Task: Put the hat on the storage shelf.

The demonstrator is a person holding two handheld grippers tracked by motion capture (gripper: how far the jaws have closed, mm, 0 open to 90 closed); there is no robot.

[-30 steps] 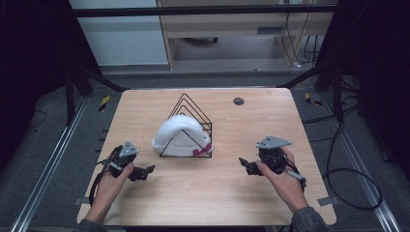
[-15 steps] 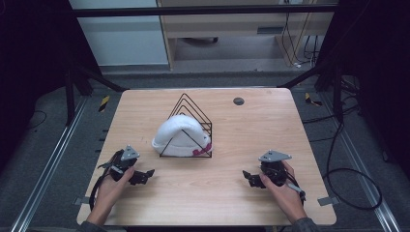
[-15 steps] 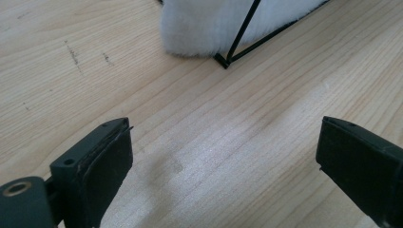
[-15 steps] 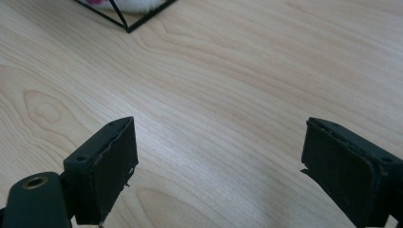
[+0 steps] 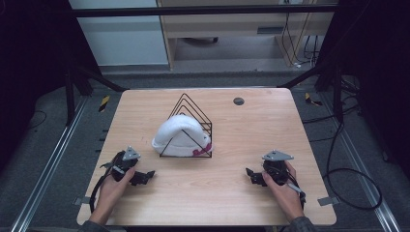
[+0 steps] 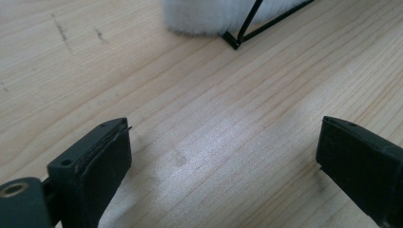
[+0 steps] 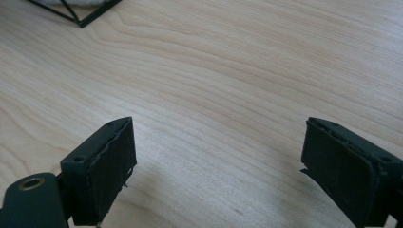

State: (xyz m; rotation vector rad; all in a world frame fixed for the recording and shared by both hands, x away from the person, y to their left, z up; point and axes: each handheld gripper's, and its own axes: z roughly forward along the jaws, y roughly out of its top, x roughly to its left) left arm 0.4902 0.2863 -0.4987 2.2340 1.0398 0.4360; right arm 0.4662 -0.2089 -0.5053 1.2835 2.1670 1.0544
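Note:
A white knitted hat (image 5: 177,133) with a pink mark at its hem hangs over a black wire triangular rack (image 5: 191,126) in the middle of the wooden table (image 5: 241,125). My left gripper (image 5: 144,176) rests low on the table at the front left, open and holding nothing. In the left gripper view the hat's edge (image 6: 209,16) and a rack corner (image 6: 233,40) lie ahead of the wide-apart jaws. My right gripper (image 5: 251,175) sits at the front right, open too. The rack's base corner (image 7: 83,19) shows at the top left of the right gripper view.
A small dark round disc (image 5: 238,101) lies near the table's far edge. Cables (image 5: 338,164) trail on the floor to the right of the table. A metal rail (image 5: 53,159) runs along the floor on the left.
My right gripper has come down and toward the front edge, settling close to the tabletop. The left gripper has barely shifted.

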